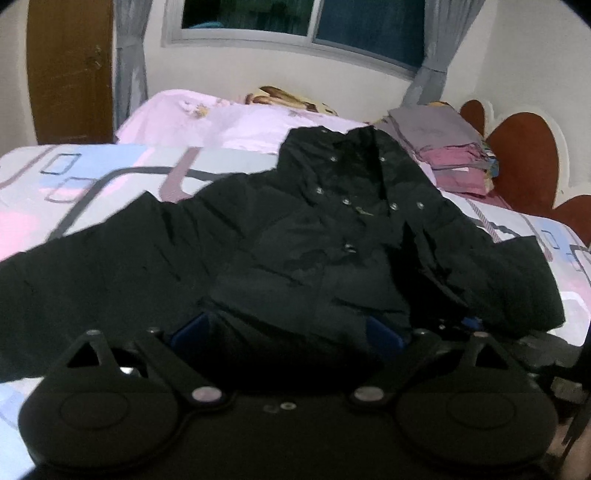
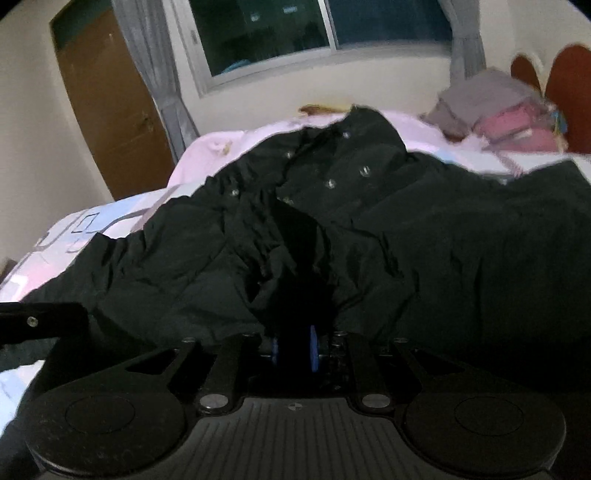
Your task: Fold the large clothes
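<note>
Left wrist view: black padded jacket (image 1: 317,236) lies spread on the bed (image 1: 74,177), front up, snaps showing, collar toward the far side, sleeves out to both sides.
Left gripper (image 1: 288,332): blue pads (image 1: 190,328) stand wide apart at the near hem; dark cloth lies between them, and no pinch on it can be seen.
Background, left view: folded stack of clothes (image 1: 443,151) well apart at the far right, by the red headboard (image 1: 524,162); window (image 1: 303,18) and wooden door (image 1: 70,70) beyond.

Right wrist view: same jacket (image 2: 332,240) fills the frame, heavily rumpled in the middle just ahead of the fingers; picture blurred.
Right gripper (image 2: 293,349): pads (image 2: 314,349) close together with a narrow gap; black fabric bunches right at the tips, but whether it is pinched I cannot tell, too dark.
Other item, right view: part of the left gripper's black frame (image 2: 40,319) at the left edge.

Step in hand (judgement): early; jacket laid out, not yet folded; grippers at the hem.
Next move (judgement): both claws need a firm hold on the hem, or on a sleeve, before carrying cloth over the body.
Risk (judgement): slippery, bulky padding may slide out of a shallow pinch.
</note>
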A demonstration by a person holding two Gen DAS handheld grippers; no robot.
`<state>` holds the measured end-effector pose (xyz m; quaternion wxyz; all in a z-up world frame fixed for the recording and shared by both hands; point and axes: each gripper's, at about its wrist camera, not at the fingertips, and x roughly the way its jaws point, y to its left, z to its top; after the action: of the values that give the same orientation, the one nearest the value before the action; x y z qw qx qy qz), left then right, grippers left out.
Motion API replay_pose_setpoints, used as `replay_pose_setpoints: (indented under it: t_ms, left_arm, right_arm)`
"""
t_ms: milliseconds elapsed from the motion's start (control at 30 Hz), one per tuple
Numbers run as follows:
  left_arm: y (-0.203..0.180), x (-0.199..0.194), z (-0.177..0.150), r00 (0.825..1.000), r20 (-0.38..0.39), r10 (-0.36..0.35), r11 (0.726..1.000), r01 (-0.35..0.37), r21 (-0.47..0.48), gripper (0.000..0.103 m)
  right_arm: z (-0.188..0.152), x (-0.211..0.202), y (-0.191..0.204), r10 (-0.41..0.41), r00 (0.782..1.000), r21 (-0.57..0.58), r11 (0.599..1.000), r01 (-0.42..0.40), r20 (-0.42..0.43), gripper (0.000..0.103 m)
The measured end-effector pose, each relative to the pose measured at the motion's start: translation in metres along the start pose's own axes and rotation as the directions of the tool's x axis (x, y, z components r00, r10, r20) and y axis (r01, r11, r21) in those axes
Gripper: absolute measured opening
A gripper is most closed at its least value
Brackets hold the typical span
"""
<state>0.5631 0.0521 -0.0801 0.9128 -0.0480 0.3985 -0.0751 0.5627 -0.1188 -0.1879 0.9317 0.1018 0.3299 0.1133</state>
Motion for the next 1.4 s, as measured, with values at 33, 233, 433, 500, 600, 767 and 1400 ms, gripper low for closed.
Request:
replay_pose_setpoints:
  t_ms: [33, 233, 433, 500, 600, 767, 1400]
  left_arm:
    - [-0.001, 0.002, 0.0, 1.0, -0.001, -0.012, 1.0, 0.012, -0.001, 0.094]
    - [-0.021, 0.029, 0.001, 0.995, -0.017, -0.096, 0.995, 0.096, -0.016, 0.101]
    - [-0.037, 0.08, 0.008, 0.973, -0.093, -0.213, 0.976, 0.207, -0.065, 0.088]
    - [-0.045, 0.093, 0.012, 0.963, -0.097, -0.251, 0.967, 0.245, -0.062, 0.082]
    - [-0.061, 0.106, 0.016, 0.954, -0.123, -0.275, 0.961, 0.274, -0.023, 0.028]
    - [-0.059, 0.078, 0.019, 0.984, -0.031, -0.174, 0.983, 0.176, 0.06, 0.014]
    - [-0.062, 0.042, 0.02, 0.992, 0.125, 0.009, 0.991, -0.026, 0.132, 0.068]
  right_arm:
    - [0.0, -0.005, 0.002, -0.011, 1.0, -0.024, 1.0, 0.011, 0.004, 0.061]
    - [0.003, -0.066, -0.034, -0.006, 0.993, 0.027, 1.0, 0.003, 0.115, 0.081]
    - [0.01, -0.11, -0.11, -0.1, 0.983, 0.224, 0.973, 0.063, 0.155, 0.076]
    - [0.011, -0.118, -0.131, -0.178, 0.97, 0.276, 0.953, 0.127, 0.166, 0.076]
    - [0.01, -0.126, -0.159, -0.279, 0.949, 0.349, 0.912, 0.214, 0.145, 0.07]
    - [0.006, -0.114, -0.179, -0.279, 0.955, 0.422, 0.881, 0.214, 0.099, 0.03]
    - [0.048, -0.049, -0.14, -0.045, 0.996, 0.178, 0.984, 0.03, 0.083, 0.03]
